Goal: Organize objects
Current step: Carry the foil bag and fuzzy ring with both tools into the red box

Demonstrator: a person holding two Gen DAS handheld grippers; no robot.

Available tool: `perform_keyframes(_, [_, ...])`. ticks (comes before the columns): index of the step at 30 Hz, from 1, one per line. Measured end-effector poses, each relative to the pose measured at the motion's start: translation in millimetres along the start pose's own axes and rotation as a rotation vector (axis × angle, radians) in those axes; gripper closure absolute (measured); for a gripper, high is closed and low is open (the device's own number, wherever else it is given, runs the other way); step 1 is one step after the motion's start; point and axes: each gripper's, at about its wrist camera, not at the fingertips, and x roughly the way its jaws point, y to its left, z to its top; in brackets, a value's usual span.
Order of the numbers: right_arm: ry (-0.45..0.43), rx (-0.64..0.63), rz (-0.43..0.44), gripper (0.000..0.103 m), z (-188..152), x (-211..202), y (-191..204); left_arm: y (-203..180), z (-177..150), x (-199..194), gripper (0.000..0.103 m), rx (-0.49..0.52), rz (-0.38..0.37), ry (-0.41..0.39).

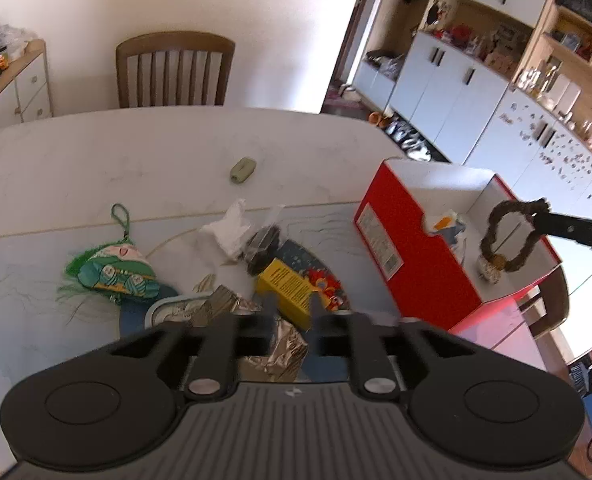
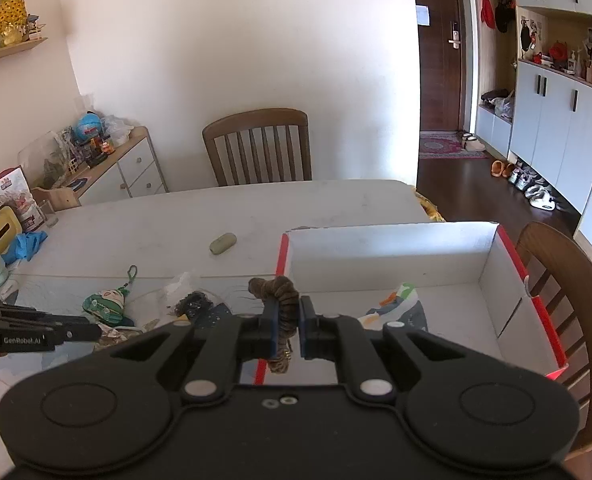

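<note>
My right gripper (image 2: pixel 287 322) is shut on a brown fuzzy scrunchie (image 2: pixel 282 294) and holds it over the left part of the open red box (image 2: pixel 507 280). In the left wrist view the scrunchie (image 1: pixel 507 236) hangs as a loop from the right gripper (image 1: pixel 541 210) above the red box (image 1: pixel 415 248). A small colourful item (image 2: pixel 399 306) lies inside the box. My left gripper (image 1: pixel 292 304) is open over the pile: a yellow box (image 1: pixel 288 286), silver foil packets (image 1: pixel 280 354), a green pouch (image 1: pixel 116 270), white crumpled paper (image 1: pixel 230 230) and a dark item in plastic (image 1: pixel 262 248).
A grey-green oblong case (image 1: pixel 243 168) lies alone further back on the white table (image 1: pixel 116 160). A wooden chair (image 1: pixel 174 70) stands behind the table, another (image 2: pixel 563 280) to the right of the box. A sideboard (image 2: pixel 108 172) with clutter stands at left.
</note>
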Motion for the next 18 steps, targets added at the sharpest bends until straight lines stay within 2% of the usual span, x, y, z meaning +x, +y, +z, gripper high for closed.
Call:
perform_keyframes(1, [0.0, 0.0, -0.001, 0.095, 0, 0, -1, 0, 0, 1, 0.052, -0.004, -0.004, 0.007])
perform_keyframes(2, [-0.002, 0.0, -0.001, 0.095, 0, 0, -2, 0, -1, 3, 0.034, -0.01, -0.005, 0.016])
perform_keyframes(5, [-0.003, -0.008, -0.003, 0.095, 1, 1, -8, -3, 0, 6, 0.031, -0.014, -0.002, 0.031])
perform_keyframes(6, [-0.003, -0.011, -0.005, 0.095, 2, 2, -10, -3, 1, 10, 0.026, -0.019, 0.007, 0.042])
perform_keyframes(8, [-0.004, -0.015, -0.01, 0.095, 4, 3, -15, -1, 1, 20, 0.023, -0.04, 0.057, 0.063])
perform_keyframes(10, [-0.007, -0.018, -0.017, 0.095, 6, 3, -20, 5, 1, 31, 0.022, -0.102, 0.102, 0.096])
perform_keyframes(11, [-0.007, -0.018, -0.02, 0.095, 7, 3, -23, 8, 0, 36, 0.015, -0.13, 0.117, 0.106])
perform_keyframes(12, [-0.008, -0.017, -0.023, 0.095, 7, 4, -26, 10, 0, 39, 0.014, -0.154, 0.13, 0.114])
perform_keyframes(18, [0.001, -0.014, -0.029, 0.095, 7, 8, -39, 21, 1, 63, 0.014, -0.248, 0.159, 0.179])
